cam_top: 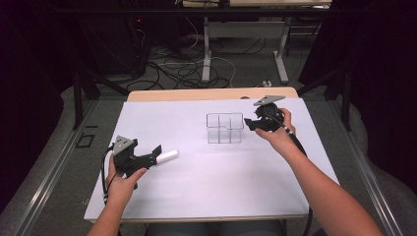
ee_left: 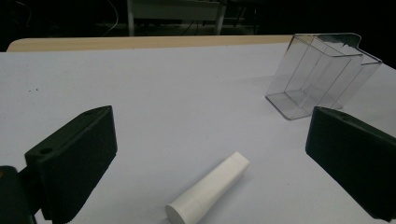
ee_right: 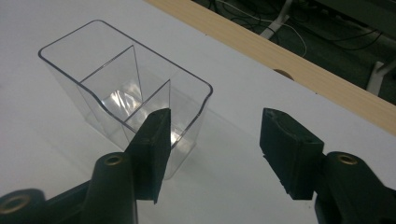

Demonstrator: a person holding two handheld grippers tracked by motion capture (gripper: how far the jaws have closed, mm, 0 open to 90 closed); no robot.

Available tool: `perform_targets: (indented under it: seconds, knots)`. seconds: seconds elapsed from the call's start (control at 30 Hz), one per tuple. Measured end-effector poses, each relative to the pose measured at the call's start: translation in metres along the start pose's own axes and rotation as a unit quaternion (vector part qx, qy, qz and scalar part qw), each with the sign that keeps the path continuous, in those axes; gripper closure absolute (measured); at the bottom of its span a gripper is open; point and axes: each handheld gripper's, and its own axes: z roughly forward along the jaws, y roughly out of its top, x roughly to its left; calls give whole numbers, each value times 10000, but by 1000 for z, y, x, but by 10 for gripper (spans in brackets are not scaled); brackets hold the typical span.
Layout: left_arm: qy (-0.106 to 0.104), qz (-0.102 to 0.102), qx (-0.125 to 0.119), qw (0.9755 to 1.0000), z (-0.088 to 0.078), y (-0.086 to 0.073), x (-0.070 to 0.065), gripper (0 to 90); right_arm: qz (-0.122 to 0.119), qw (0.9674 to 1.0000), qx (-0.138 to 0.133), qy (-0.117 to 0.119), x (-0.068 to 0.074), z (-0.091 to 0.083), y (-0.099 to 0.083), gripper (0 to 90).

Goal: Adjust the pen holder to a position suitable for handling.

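White tube (cam_top: 167,156) lies flat on white table sheet (cam_top: 206,187), well left of clear container (cam_top: 224,128), long axis aimed toward it. Left gripper (cam_top: 156,153) nearest: jaws wide apart, tube between, untouched. Right gripper (cam_top: 250,125) beside container, jaws apart, empty. Tube smooth, cylindrical; container rigid, divided.

Nothing here can be read. The short white plastic tube (ee_left: 208,189) lying between the left claw's jaws bears no lettering. The clear plastic divided box (ee_right: 126,93) just beyond the right claw is bare too.

White tube (ee_left: 208,192) near end cut by bottom edge in left gripper view, clear organizer (ee_right: 126,95) lower corner hidden behind black jaw in right gripper view, far floor cables too dark to read
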Motion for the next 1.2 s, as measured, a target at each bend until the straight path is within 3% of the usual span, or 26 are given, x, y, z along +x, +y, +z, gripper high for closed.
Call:
perform_targets:
  seconds: [0.07, 0.17, 0.3, 0.33, 0.4, 0.5, 0.57, 0.7, 0.77, 0.83, 0.93, 0.97, 1.0, 1.03, 1.17, 1.2]
  knots:
    - [14, -7, 13, 10000, 0, 0, 1, 21, -258, 9996, 1, 105, 4, 5, 7, 435]
    - [5, -9, 16, 10000, 0, 0, 1, 22, -421, 9989, 44, 204, 7, 6, 14, 430]
    - [-14, -12, 32, 10000, 1, 0, 0, 22, -936, 9953, 93, 216, 9, 6, 21, 427]
    - [-19, -11, 34, 10000, 1, 0, 0, 22, -973, 9946, 209, 300, 10, 6, 23, 437]
    - [-26, -14, 34, 10000, 1, 0, 0, 22, -990, 9938, 170, 484, 10, 7, 27, 436]
    - [-30, -16, 35, 10000, 1, -1, 0, 22, -951, 9934, 366, 522, 10, 7, 32, 402]
    - [-38, -13, 35, 10000, 2, -1, 0, 22, -1150, 9900, 398, 716, 10, 8, 35, 368]
    - [-45, -19, 31, 10000, 2, 0, 0, 22, -1546, 9827, 583, 833, 14, 11, 38, 360]
    - [-45, -23, 26, 10000, 2, -1, 0, 22, -1680, 9759, 663, 1223, 18, 15, 38, 381]
    - [-44, -18, 26, 10000, 2, -1, 0, 22, -2044, 9655, 644, 1479, 20, 21, 38, 398]
    - [-48, -23, 33, 10000, 2, -1, 0, 22, -2453, 9548, 793, 1482, 25, 26, 39, 429]
    - [-48, -23, 33, 10000, 2, -1, 0, 22, -2453, 9548, 793, 1482, 25, 26, 39, 429]
    - [-44, -15, 41, 10000, 2, -1, 0, 22, -2682, 9461, 852, 1606, 29, 30, 40, 430]
    - [-44, -15, 41, 10000, 2, -1, 0, 22, -2682, 9461, 852, 1606, 29, 30, 40, 430]
    - [-45, -23, 72, 10000, 2, -1, 1, 23, -3054, 9300, 949, 1813, 36, 37, 42, 435]
    - [-45, -23, 72, 10000, 2, -1, 1, 23, -3054, 9300, 949, 1813, 36, 37, 42, 435]
